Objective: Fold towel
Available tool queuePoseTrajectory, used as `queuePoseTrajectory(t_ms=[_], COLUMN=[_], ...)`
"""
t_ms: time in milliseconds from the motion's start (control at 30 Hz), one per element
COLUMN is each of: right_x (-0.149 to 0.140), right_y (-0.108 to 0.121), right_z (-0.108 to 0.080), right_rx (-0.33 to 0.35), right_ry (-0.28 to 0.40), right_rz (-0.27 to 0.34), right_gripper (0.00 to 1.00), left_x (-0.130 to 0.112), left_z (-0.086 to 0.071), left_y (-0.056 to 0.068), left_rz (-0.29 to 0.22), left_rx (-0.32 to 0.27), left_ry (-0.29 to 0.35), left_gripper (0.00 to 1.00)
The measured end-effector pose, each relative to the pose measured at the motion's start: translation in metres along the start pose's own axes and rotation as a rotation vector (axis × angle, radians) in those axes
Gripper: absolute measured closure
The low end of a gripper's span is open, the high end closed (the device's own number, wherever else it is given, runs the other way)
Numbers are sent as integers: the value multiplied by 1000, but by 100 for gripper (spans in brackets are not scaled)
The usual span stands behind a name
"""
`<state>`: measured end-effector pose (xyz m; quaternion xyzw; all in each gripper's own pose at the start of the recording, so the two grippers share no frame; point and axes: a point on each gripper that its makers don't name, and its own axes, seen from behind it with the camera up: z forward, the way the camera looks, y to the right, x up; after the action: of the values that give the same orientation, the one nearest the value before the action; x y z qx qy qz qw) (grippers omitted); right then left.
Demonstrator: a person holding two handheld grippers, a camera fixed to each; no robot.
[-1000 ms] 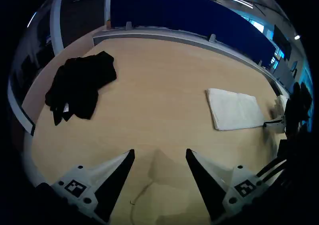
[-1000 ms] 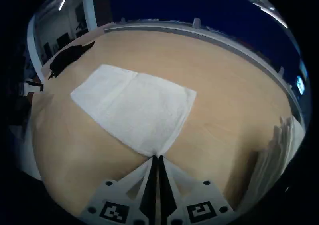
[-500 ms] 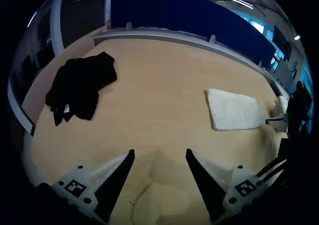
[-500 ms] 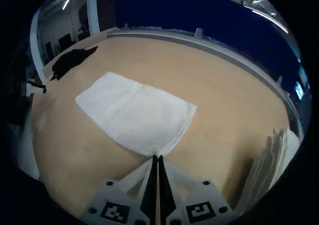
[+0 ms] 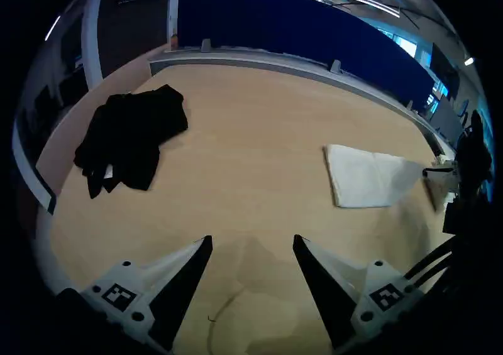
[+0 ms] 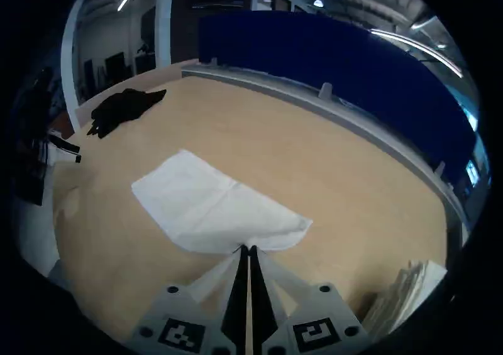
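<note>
A white folded towel (image 6: pixel 210 212) lies on the light wooden table (image 6: pixel 327 173), and its near corner is lifted. My right gripper (image 6: pixel 246 251) is shut on that corner, fingers pressed together over the cloth. The left gripper view shows the same towel (image 5: pixel 364 179) at the right, with the right gripper (image 5: pixel 440 173) raising its far corner. My left gripper (image 5: pixel 251 248) stands open low over bare table near the front, far from the towel, with nothing between its fingers.
A black garment (image 5: pixel 129 135) lies crumpled at the table's left side, also seen as the dark heap (image 6: pixel 122 107). A blue partition (image 5: pixel 295 25) runs along the table's far edge. A stack of white folded cloths (image 6: pixel 409 289) sits at the right.
The right gripper has risen with the towel corner, lifting that end off the table and drawing the towel into a peak. The left gripper has stayed where it was.
</note>
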<state>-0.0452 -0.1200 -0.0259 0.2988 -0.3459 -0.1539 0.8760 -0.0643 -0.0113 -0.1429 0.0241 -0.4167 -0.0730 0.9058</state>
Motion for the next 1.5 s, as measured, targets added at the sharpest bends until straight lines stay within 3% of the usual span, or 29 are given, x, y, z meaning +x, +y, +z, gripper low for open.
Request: queuePoseTrajectory(t_ms=[367, 867, 1167, 1500], right_x=[57, 84, 99, 66], right_y=[-24, -54, -119, -197], right_z=[6, 21, 55, 111], right_rx=[36, 90, 193, 318], right_ry=[71, 85, 61, -36], right_rz=[-67, -126, -208, -298], right_gripper=[98, 98, 98, 98], left_x=[3, 10, 24, 22], left_z=[-4, -11, -21, -29], left_y=[1, -2, 2, 0], left_rz=[-3, 0, -37, -82], left_rx=[-5, -1, -6, 6], left_ry=[14, 27, 62, 77], left_gripper=[5, 5, 5, 5])
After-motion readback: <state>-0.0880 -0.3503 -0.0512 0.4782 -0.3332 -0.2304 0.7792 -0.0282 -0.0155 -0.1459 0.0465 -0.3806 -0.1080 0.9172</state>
